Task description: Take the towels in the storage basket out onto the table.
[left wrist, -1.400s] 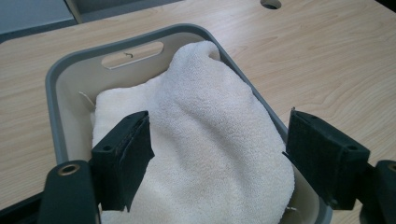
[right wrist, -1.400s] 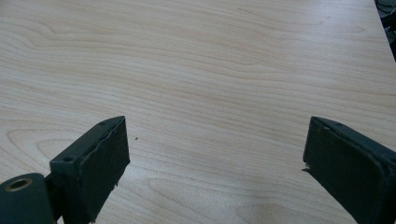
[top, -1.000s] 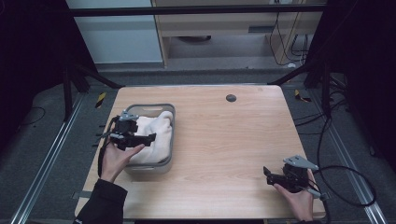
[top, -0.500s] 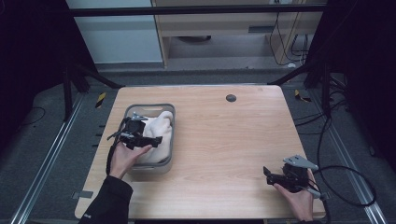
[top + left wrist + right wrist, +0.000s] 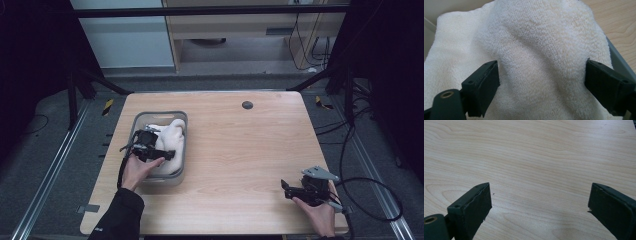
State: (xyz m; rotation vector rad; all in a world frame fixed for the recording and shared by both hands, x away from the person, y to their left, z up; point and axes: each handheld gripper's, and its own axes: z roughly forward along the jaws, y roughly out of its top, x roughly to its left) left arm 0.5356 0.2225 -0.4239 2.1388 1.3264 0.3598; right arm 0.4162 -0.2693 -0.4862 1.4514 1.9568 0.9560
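1. The cream terry towel point(image 5: 170, 137) lies bunched in the grey tray point(image 5: 183, 145) at the table's left side
2. The left gripper point(image 5: 541, 82) is low over it; its jaws have just been opening and stand wide, the towel between them, not pinched
3. By my reading the towel is already in and only withdrawal is left
4. The right gripper point(image 5: 286, 189) rests wide open at the near right
5. The wooden table point(image 5: 240, 150) stands on dark flooring, cabinets behind
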